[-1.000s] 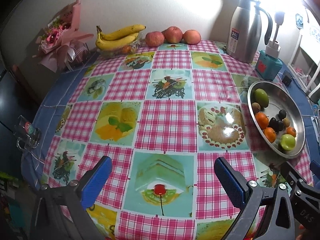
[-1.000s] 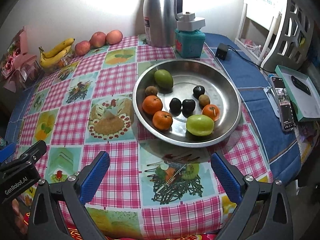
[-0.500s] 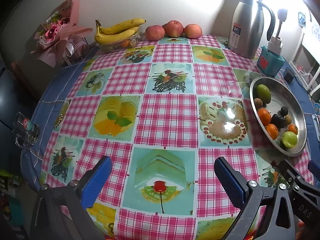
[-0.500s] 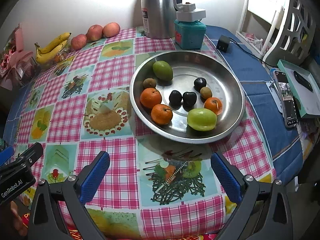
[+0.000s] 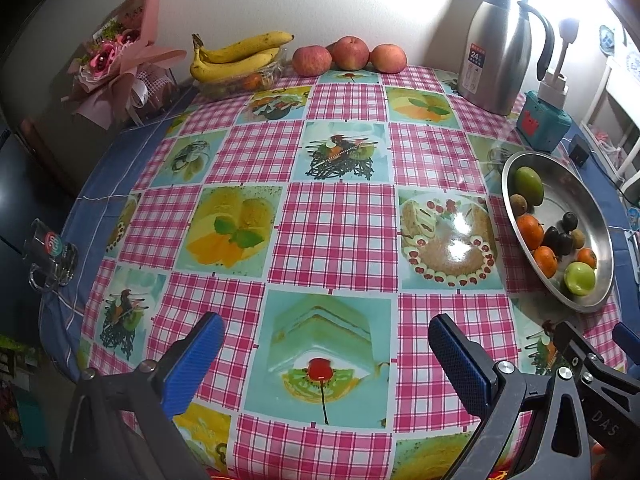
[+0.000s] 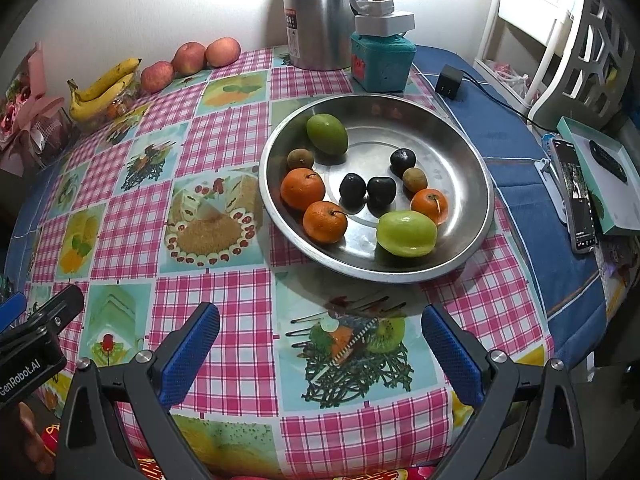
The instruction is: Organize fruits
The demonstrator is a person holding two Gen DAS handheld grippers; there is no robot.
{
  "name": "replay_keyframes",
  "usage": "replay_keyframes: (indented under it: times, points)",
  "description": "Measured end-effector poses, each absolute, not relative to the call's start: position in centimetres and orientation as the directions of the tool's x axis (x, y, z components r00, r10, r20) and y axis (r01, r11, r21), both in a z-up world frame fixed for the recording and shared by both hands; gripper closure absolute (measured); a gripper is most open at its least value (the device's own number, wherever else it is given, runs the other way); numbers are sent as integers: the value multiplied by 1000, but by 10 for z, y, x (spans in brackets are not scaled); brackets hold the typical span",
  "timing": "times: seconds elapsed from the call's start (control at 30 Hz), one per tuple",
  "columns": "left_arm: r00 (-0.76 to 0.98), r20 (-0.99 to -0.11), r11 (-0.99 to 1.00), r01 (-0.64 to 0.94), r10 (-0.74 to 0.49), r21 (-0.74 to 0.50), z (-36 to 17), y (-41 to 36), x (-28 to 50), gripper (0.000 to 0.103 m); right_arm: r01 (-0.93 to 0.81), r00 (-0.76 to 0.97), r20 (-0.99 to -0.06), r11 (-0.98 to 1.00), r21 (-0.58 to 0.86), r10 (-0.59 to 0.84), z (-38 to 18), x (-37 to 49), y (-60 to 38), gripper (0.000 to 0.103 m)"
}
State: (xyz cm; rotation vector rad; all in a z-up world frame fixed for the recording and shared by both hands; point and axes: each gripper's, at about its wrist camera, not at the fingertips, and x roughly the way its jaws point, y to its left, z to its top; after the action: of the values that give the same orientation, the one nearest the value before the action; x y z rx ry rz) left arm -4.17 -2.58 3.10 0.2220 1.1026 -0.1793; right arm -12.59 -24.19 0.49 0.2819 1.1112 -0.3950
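We hold the left gripper (image 5: pixel 322 354) and right gripper (image 6: pixel 320 346) spread and empty above the checked tablecloth (image 6: pixel 224 128); mandarins (image 6: pixel 302 189), plums (image 6: pixel 353 189) and green mangoes (image 6: pixel 406 233) sit in the steel dish (image 6: pixel 460 148): light, round, likely slippery, best pinched across their middles.

Tablecloth (image 5: pixel 336 236) centre bare; fruit pan (image 6: pixel 472 152) right; kettle (image 6: pixel 320 12) behind pan.

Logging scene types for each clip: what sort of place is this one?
Most likely a home dining table. A checked food-print tablecloth covers it, a steel dish holds fruit, and a thermos jug, bananas and a phone sit around the edges.
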Motion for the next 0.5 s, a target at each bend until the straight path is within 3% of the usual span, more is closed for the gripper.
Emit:
replay_keyframes:
  times: [0.5]
  points:
    - [434, -900, 965, 248, -32, 86, 29, -25, -42, 0, 440, 380, -909, 898, 18, -168, 3, -124, -240, 2]
